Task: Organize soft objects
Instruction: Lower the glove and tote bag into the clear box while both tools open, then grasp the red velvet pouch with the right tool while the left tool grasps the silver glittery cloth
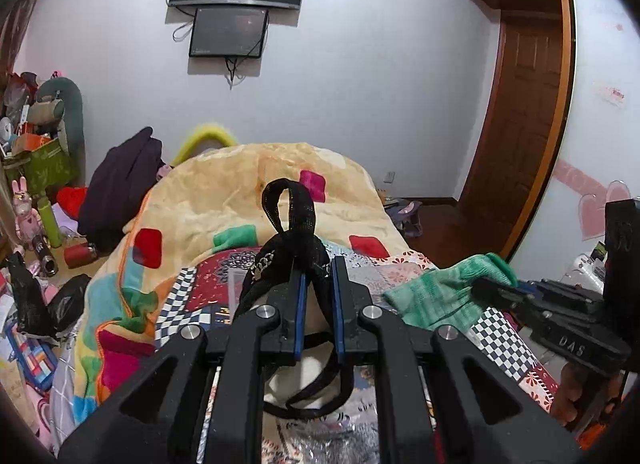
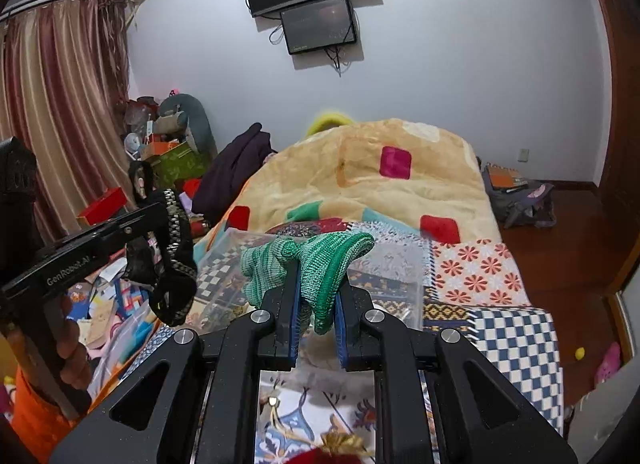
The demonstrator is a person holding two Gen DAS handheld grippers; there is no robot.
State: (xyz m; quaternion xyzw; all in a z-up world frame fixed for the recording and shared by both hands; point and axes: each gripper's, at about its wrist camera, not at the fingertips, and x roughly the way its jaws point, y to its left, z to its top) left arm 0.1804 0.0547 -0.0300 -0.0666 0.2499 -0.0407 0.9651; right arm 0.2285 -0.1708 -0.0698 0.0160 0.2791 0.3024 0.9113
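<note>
My left gripper (image 1: 317, 268) is shut on a black strappy garment (image 1: 294, 220) with a chain trim, held up above the bed; its loops hang below the fingers. It also shows in the right wrist view (image 2: 172, 260), at the left. My right gripper (image 2: 316, 288) is shut on a green knitted glove (image 2: 320, 264), held above a clear plastic box (image 2: 384, 264) on the bed. The glove also shows in the left wrist view (image 1: 440, 288), at the right, with the right gripper (image 1: 492, 290) behind it.
A yellow blanket (image 2: 380, 184) with coloured squares is heaped on the far part of the bed, over a patchwork cover (image 2: 480, 276). A dark purple garment (image 1: 120, 184) lies at the left. Toys, boxes and clutter (image 1: 40, 152) fill the left side. A wooden door (image 1: 520, 124) stands right.
</note>
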